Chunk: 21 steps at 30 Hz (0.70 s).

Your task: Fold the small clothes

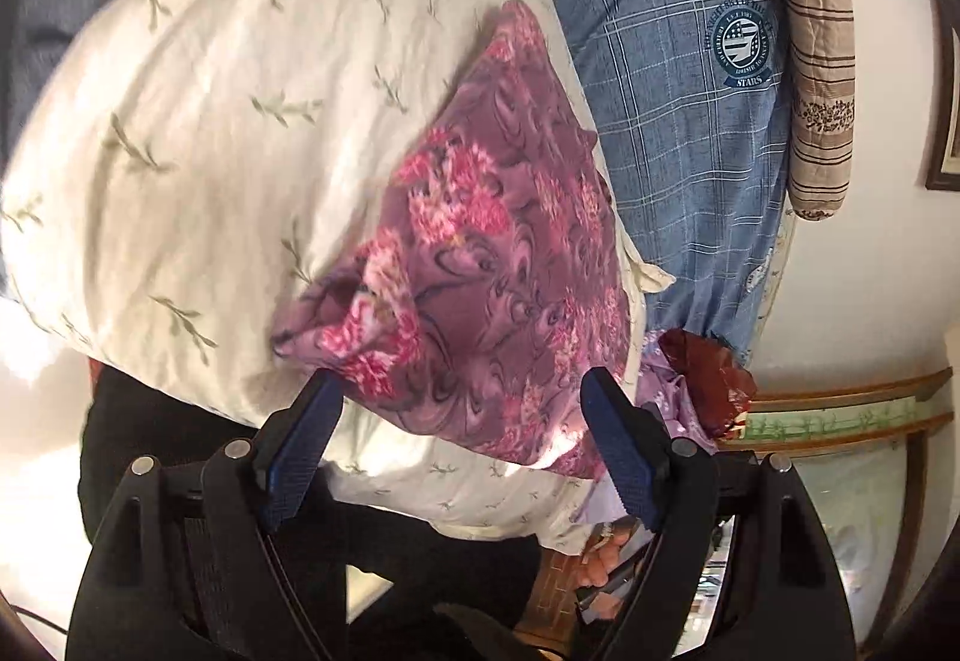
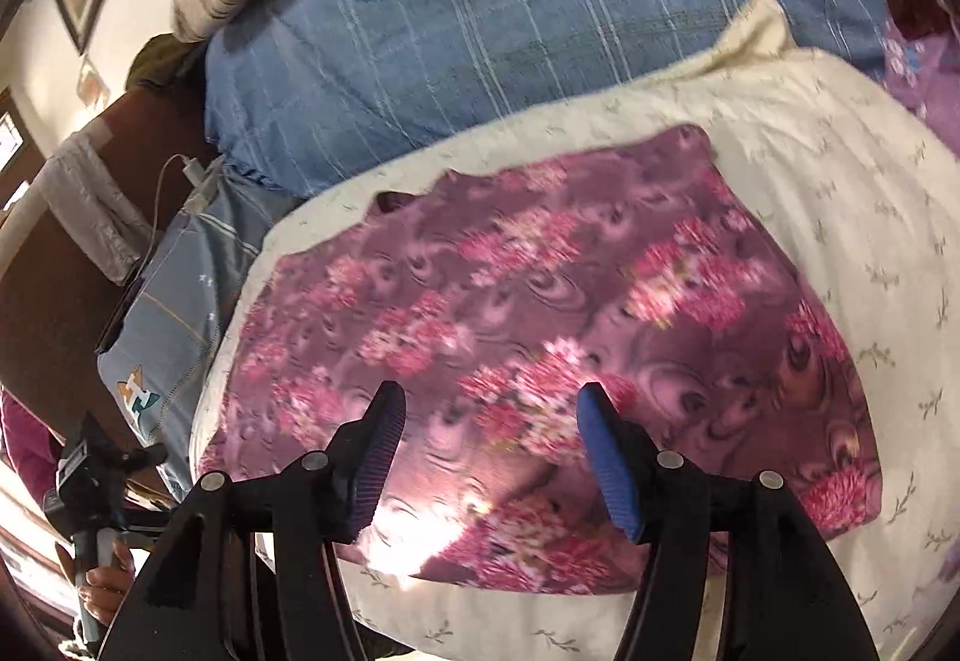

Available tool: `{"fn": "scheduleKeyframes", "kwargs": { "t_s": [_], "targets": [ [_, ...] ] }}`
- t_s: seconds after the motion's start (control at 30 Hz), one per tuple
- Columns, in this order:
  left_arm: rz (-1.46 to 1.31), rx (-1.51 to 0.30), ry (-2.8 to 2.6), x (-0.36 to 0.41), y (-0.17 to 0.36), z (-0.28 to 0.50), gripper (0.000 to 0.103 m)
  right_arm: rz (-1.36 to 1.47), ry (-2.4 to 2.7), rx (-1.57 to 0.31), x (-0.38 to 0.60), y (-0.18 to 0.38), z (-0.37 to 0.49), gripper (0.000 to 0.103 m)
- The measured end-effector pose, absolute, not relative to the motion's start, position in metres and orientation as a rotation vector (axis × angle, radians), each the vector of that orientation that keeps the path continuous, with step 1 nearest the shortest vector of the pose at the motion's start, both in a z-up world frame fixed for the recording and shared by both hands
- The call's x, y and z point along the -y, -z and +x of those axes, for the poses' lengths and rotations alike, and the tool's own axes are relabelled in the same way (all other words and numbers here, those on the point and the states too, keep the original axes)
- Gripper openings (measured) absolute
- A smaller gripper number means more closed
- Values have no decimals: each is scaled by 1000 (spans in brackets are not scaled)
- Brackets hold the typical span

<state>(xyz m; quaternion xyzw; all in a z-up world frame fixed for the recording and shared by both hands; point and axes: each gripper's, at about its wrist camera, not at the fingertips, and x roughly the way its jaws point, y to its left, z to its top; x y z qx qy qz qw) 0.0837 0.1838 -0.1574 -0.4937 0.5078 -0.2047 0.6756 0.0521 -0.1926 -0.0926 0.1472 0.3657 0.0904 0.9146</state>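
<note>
Ahead of right gripper (image 2: 489,445), jaws wide, nothing held: floral garment (image 2: 540,313) flat on cream pillow (image 2: 840,169); left gripper (image 1: 462,427) wide, empty, at garment's edge.

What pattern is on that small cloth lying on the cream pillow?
The cloth is mauve purple with pink flower clusters and dark swirls. It shows best in the right wrist view.

one floral garment (image 2: 540,313), two pillows (image 2: 840,169)

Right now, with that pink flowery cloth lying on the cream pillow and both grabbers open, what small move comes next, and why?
Probably lower the right gripper onto the near edge of the floral garment and close. Both it and the left gripper hang open and empty, and the garment lies spread on the cream pillow, not yet folded.
</note>
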Motion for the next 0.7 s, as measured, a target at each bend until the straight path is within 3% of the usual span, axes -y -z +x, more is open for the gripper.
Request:
{"fn": "scheduleKeyframes", "kwargs": {
  "t_s": [0.2,0.27,0.33,0.47,0.7],
  "targets": [
    [-1160,-1163,490,-173,165,83,81,244,-247,-738,165,86,66,60],
    [-1183,-1169,486,-173,169,88,81,210,-287,-740,152,89,74,48],
    [-1199,-1172,482,-173,174,94,81,170,-302,-749,142,99,85,43],
    [-1192,-1213,487,-164,178,90,82,127,-256,-830,138,140,103,44],
    [-1199,-1206,485,-156,179,91,82,78,-277,-804,129,137,99,52]
  ]
}}
